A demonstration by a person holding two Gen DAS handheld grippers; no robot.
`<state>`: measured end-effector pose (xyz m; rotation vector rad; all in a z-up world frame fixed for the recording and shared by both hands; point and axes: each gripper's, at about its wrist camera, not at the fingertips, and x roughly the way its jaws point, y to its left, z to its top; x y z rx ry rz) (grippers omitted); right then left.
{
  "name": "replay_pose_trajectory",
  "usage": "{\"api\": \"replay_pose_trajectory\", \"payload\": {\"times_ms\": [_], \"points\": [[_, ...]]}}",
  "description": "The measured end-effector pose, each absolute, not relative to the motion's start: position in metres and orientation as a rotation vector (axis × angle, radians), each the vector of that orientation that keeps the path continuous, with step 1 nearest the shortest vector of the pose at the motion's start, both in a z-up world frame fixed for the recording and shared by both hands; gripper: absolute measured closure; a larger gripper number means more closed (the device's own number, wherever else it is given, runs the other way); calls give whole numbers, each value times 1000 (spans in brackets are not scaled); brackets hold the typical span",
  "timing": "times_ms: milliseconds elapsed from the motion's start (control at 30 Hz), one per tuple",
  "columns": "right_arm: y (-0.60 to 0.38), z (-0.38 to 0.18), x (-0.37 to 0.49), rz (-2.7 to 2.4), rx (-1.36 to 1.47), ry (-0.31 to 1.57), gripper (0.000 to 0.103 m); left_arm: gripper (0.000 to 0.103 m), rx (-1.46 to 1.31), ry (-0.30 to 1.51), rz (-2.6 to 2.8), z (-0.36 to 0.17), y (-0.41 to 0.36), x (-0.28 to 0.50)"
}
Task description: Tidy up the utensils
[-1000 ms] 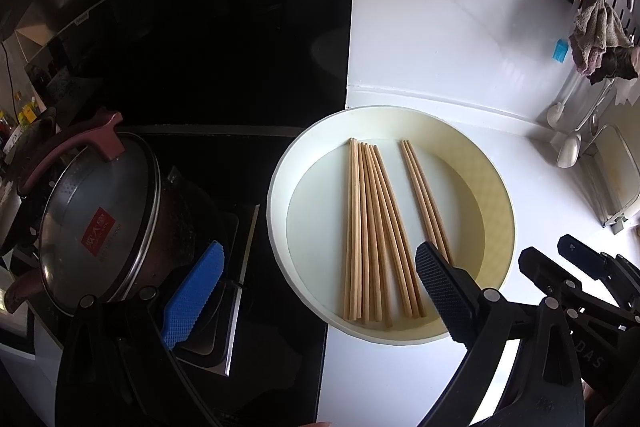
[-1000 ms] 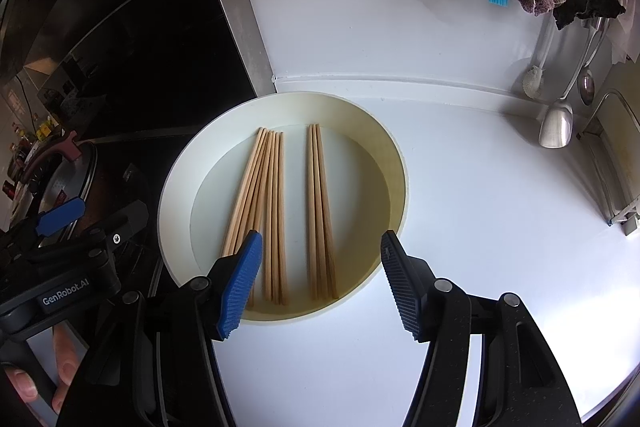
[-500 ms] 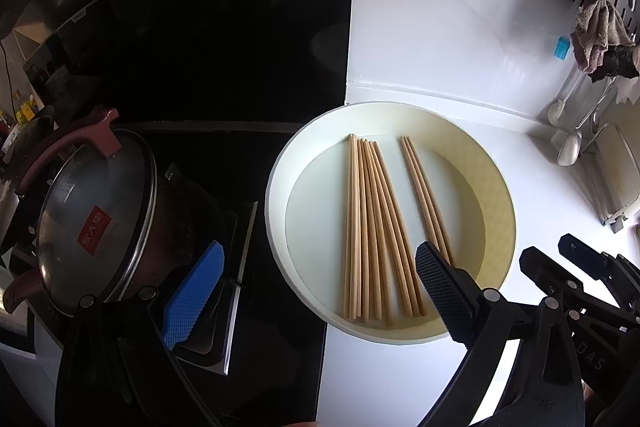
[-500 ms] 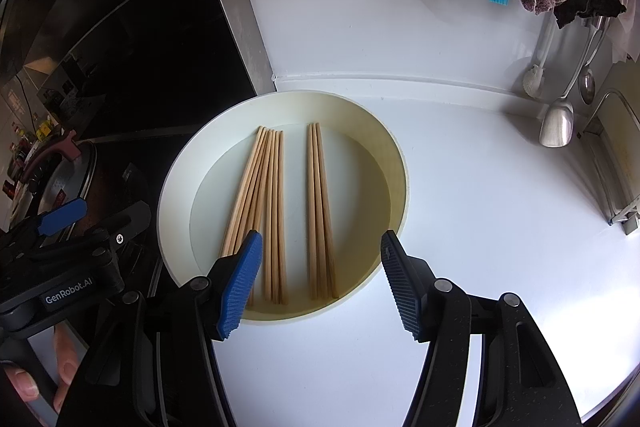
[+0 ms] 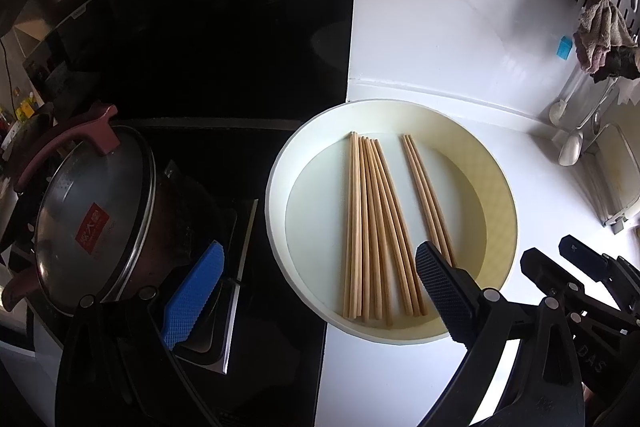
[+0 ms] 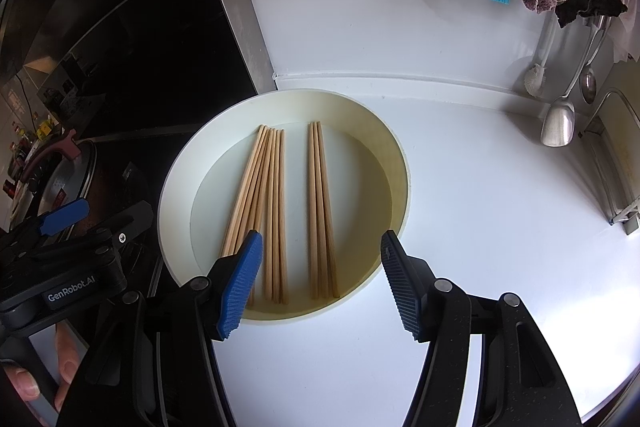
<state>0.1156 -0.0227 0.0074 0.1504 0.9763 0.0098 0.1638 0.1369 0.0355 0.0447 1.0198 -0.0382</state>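
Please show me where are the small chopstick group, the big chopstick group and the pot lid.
small chopstick group [image 6: 320, 211], right wrist view, middle of the sticks.
big chopstick group [image 6: 266, 211], right wrist view, middle of the bundle.
pot lid [image 5: 94, 217], left wrist view, glass centre near the red label.
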Motion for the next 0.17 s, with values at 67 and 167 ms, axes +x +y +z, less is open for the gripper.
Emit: {"api": "replay_pose_trajectory", "payload": {"times_ms": [67,167], "points": [[-22,6,115,12,152,978,44,8,48,1022,-36,35,137,164],[-21,5,115,15,150,979,44,8,46,1026,-39,34,137,166]]}}
